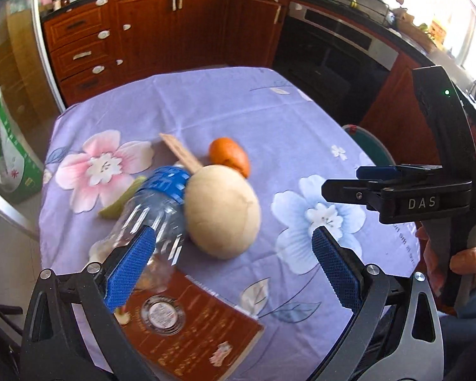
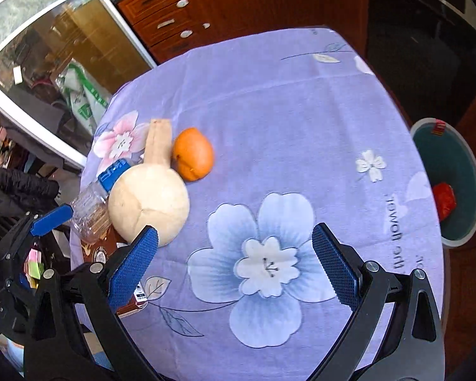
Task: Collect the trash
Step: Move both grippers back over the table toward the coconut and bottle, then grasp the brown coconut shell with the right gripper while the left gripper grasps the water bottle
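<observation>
A clear plastic bottle (image 1: 152, 219) with a blue label lies on the purple flowered tablecloth (image 1: 238, 111), next to a pale gourd-shaped wooden ladle (image 1: 222, 211) and an orange (image 1: 229, 155). A green peel (image 1: 120, 201) lies left of the bottle. My left gripper (image 1: 234, 270) is open, just above the near end of the bottle and ladle. My right gripper (image 2: 234, 266) is open and empty over the blue flower print; it also shows in the left wrist view (image 1: 365, 181). The bottle (image 2: 90, 212), ladle (image 2: 149, 200) and orange (image 2: 193, 154) lie to its left.
A brown book (image 1: 193, 320) lies at the table's near edge. A teal bin (image 2: 450, 184) with a red wrapper (image 2: 444, 200) inside stands on the floor right of the table. Wooden cabinets (image 1: 161, 31) and an oven (image 1: 336, 50) stand behind.
</observation>
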`<state>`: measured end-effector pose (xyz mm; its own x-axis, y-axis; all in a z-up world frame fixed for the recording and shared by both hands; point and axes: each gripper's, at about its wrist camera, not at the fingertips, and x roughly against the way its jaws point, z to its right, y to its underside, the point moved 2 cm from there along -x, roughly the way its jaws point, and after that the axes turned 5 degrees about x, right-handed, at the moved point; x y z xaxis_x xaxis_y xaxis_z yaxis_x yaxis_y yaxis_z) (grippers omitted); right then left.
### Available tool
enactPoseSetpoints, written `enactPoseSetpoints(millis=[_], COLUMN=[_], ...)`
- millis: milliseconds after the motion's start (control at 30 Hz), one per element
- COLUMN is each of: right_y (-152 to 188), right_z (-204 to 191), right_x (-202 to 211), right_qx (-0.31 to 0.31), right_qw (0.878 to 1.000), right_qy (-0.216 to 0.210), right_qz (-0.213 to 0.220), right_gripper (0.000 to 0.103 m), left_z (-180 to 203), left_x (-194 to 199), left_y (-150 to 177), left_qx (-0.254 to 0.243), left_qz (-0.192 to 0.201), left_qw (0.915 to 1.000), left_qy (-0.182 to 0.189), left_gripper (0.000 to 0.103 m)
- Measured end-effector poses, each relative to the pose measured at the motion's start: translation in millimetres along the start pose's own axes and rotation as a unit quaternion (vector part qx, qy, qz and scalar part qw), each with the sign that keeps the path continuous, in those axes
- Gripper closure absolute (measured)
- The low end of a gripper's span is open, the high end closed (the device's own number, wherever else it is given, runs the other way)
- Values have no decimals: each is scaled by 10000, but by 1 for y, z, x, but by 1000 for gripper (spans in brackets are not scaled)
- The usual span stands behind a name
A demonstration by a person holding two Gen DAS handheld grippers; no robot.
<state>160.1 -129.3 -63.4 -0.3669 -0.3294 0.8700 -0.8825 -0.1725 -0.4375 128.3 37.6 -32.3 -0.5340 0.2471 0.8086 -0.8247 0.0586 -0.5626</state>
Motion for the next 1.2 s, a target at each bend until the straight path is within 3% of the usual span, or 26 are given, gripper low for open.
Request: enactPoseSetpoints(millis=[167,333,500,767,833,900,1200], right_y=[-4,-11,-17,-18,-20,-24,-33], right_z=[-42,-76,-99,-107,-106,-99,-45], right_x=[-31,-49,-63,-86,-80,-72,-22], right_qx=[346,666,1004,1227,1263,1133,397], right_qw=[9986,9964,9927,9866,9867,9894,9978], right_qy=[-116,-38,273,850,900,829,520], right_qz=[-387,-529,-615,-659,-480,-379,132], right_gripper=[9,9,9,9,13,28,53], left_z=[-49,-67,-76,-97,-97,-93,-76], left_x=[11,20,22,-4,-11,-17,-33], left_y=[18,30,37,37,33,30,15], left_qx=[377,429,195,299,298,263,74], left_qz=[50,99,155,-59,-122,-167,-275], left_qw=[9993,9989,9997,9995,9994,9994,9995], left_qy=[-35,129,27,82,114,131,138], left_gripper=[4,4,4,4,4,4,4])
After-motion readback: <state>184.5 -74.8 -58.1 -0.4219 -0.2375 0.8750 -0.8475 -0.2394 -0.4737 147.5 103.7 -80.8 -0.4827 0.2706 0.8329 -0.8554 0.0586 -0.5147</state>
